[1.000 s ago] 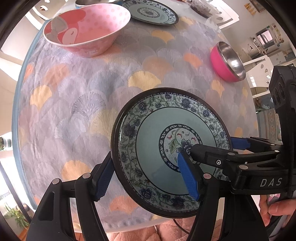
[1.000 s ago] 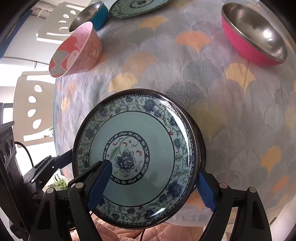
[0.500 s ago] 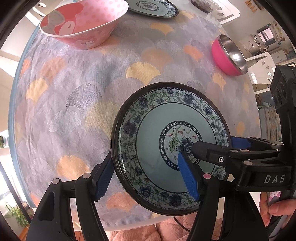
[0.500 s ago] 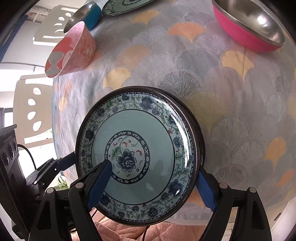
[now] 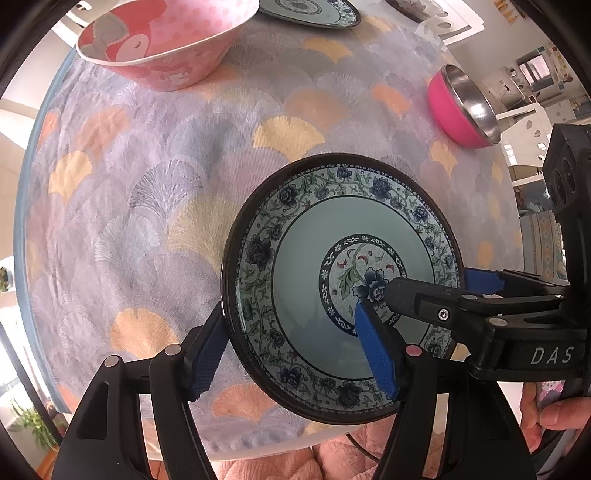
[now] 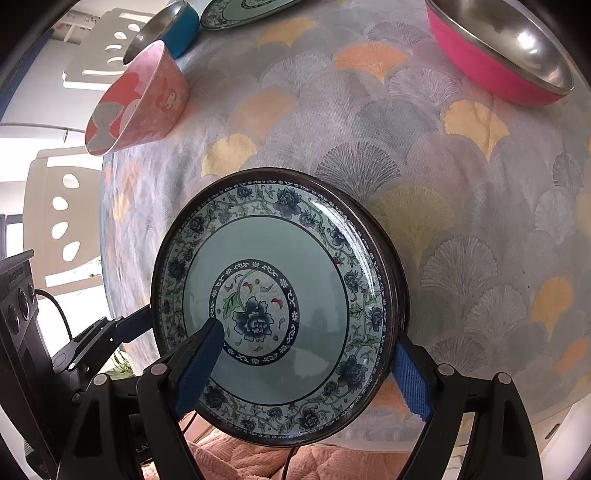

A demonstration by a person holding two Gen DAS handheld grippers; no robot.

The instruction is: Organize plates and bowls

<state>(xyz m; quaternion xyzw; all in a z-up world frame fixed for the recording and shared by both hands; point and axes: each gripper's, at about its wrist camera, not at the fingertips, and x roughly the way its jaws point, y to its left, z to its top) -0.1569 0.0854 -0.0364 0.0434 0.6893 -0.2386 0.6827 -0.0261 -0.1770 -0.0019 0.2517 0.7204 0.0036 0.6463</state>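
Both claws grip one floral plate point(image 5: 341, 288) held above the near edge of the tabletop point(image 5: 155, 192), which is covered with a fan-patterned cloth. The left claw point(image 5: 291, 350) is clamped on the plate's left rim, one blue pad beneath the rim and the other lying on the plate's inner face; the right claw point(image 6: 299, 365) is clamped on the opposite rim in the same manner, one pad inside and one outside. The plate sits tilted, its decorated face turned toward the cameras, and whether its underside touches the cloth cannot be told from either view. A matching second plate point(image 5: 310, 13) lies at the far edge of the tabletop. A pink cartoon bowl point(image 5: 166, 48) stands at far left, a pink steel-lined bowl point(image 5: 465, 107) at far right, and a blue steel-lined bowl point(image 6: 166, 27) appears beyond the cartoon bowl in the right wrist view. The step in hand is judged to be the two-handed carrying of the near plate, most plausibly toward its twin for stacking. The next move calls for keeping both grips even so the plate stays level, passing between the two pink bowls without striking either, and lowering it centred onto the far plate before either claw lets go.
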